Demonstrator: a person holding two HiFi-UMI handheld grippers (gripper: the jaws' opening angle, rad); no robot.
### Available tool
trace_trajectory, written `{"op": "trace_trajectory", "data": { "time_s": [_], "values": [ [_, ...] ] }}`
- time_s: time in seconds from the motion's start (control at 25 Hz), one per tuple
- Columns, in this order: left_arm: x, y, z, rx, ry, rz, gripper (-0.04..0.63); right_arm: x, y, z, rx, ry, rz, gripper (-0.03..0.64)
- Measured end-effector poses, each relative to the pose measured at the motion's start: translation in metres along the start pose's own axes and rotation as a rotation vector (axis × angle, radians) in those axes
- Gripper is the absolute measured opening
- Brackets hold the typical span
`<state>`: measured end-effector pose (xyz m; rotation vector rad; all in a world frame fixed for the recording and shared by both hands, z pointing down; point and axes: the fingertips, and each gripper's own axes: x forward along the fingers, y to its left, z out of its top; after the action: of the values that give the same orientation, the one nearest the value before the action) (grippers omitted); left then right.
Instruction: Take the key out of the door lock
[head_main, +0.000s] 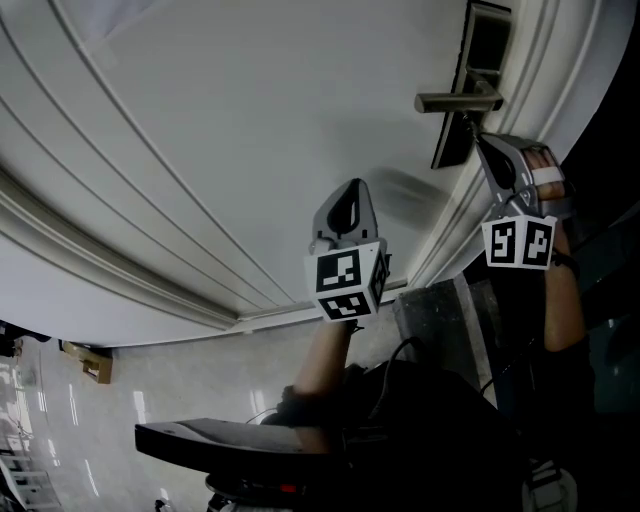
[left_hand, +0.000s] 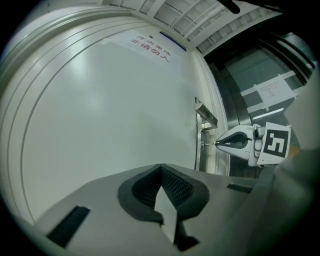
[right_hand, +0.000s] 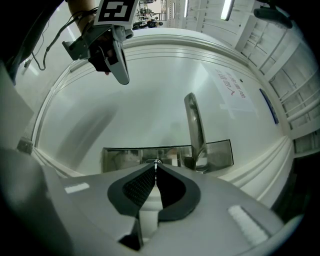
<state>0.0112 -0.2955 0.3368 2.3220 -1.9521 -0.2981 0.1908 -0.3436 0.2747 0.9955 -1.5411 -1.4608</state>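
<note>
My right gripper (right_hand: 156, 166) has its jaws pressed together on the key (right_hand: 157, 162), just below the door handle (right_hand: 194, 125). Little of the key shows: a thin, silvery sliver at the fingertips. From the left gripper view it is a slim, level shaft, its long axis square to the door, pointing into the lock. It sits in the shiny metal lock plate (right_hand: 120, 157) that also carries the handle. My left gripper (left_hand: 161, 167) hangs well away from the handle, jaws together with nothing between them. Beyond is the white panelled door (head_main: 250, 130), with a paper notice (left_hand: 150, 45) well above the handle, and a pale glossy floor (head_main: 200, 370).
</note>
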Motion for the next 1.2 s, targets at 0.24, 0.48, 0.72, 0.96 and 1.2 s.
{"op": "trace_trajectory", "data": {
  "time_s": [0.24,0.48,0.72,0.96,1.2],
  "values": [
    [0.0017,-0.0017,-0.0016,-0.002,0.002,-0.007,0.000,0.0004,0.0009,-0.0011,-0.004,0.000,-0.001,0.011],
    [0.0024,-0.0005,-0.0017,-0.004,0.001,-0.003,0.000,0.0010,0.0012,-0.0009,-0.003,-0.003,-0.002,0.011],
    [0.0023,0.0007,-0.0034,-0.007,0.004,-0.003,0.000,-0.0005,0.0007,-0.0014,-0.009,-0.001,-0.006,0.010],
    [0.0012,0.0006,-0.0035,-0.007,0.002,-0.007,0.000,-0.0012,0.0008,-0.0008,-0.009,0.003,-0.008,0.011],
    [-0.0011,0.0002,-0.0036,-0.009,0.002,-0.005,0.000,-0.0041,0.0013,-0.0006,-0.010,0.003,-0.010,0.010]
  ]
}}
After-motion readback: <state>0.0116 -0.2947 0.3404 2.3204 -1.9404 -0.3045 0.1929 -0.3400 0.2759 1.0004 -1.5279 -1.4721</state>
